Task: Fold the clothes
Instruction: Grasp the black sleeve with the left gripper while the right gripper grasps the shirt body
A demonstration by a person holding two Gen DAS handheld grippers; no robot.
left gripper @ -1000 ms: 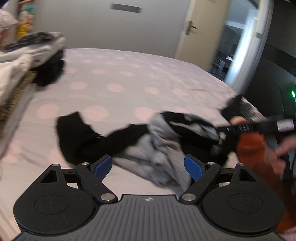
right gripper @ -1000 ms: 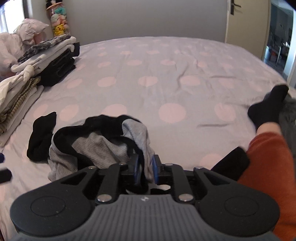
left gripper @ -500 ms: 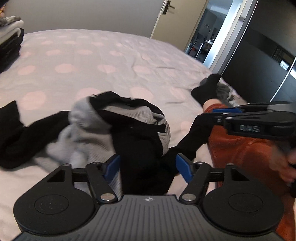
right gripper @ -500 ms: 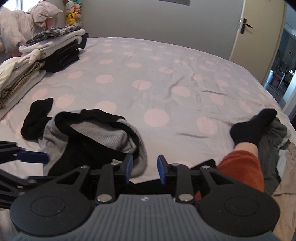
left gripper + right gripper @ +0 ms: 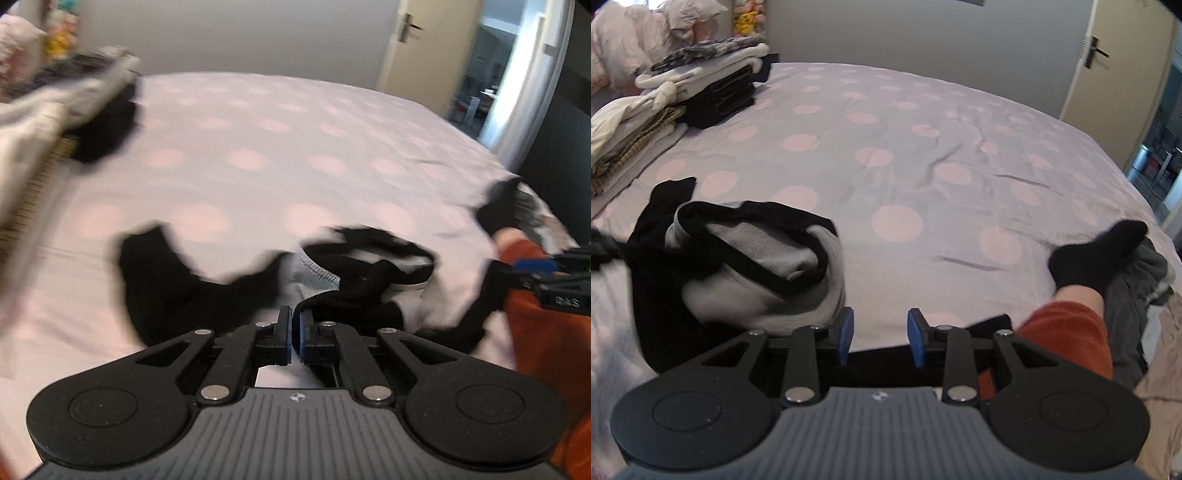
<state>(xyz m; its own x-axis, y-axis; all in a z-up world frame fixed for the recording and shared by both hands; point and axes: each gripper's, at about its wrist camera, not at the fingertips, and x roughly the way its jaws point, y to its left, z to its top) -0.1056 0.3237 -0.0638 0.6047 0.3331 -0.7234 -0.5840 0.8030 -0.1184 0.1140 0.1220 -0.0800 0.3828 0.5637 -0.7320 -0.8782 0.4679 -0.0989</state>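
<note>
A crumpled grey and black garment [image 5: 757, 266] lies on the polka-dot bed [image 5: 923, 155], at the near left in the right wrist view. It shows blurred in the left wrist view [image 5: 332, 273], with a black sleeve stretched to the left. My left gripper [image 5: 295, 332] is shut on the garment's black near edge. My right gripper [image 5: 879, 334] is open and empty, just right of the garment, above a black strip of cloth by the bed's near edge.
Stacks of folded clothes [image 5: 683, 96] stand at the far left of the bed. A person's leg in an orange trouser and black sock [image 5: 1097, 251] lies at the right, beside a grey heap of clothes [image 5: 1137, 295]. A door [image 5: 1108, 66] is beyond.
My left gripper has closed on the garment's black edge and swung left. My right gripper has let go of the garment, opened wide and drawn away to the right.
</note>
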